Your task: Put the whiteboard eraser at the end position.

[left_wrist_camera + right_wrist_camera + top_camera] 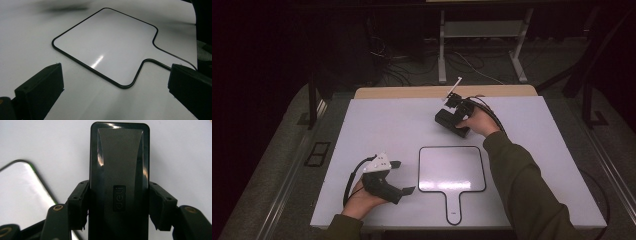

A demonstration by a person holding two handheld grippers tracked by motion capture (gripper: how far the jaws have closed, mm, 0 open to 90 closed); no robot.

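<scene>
The brand "deli" is read in raised letters on the dark top of the black eraser (119, 182), running lengthwise along it. No other text can be read.

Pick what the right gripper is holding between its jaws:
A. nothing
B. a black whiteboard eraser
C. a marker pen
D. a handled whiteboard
B: in the right gripper view, the right gripper has its jaws pressed against both sides of the black eraser, while the handled whiteboard lies flat on the table.
</scene>
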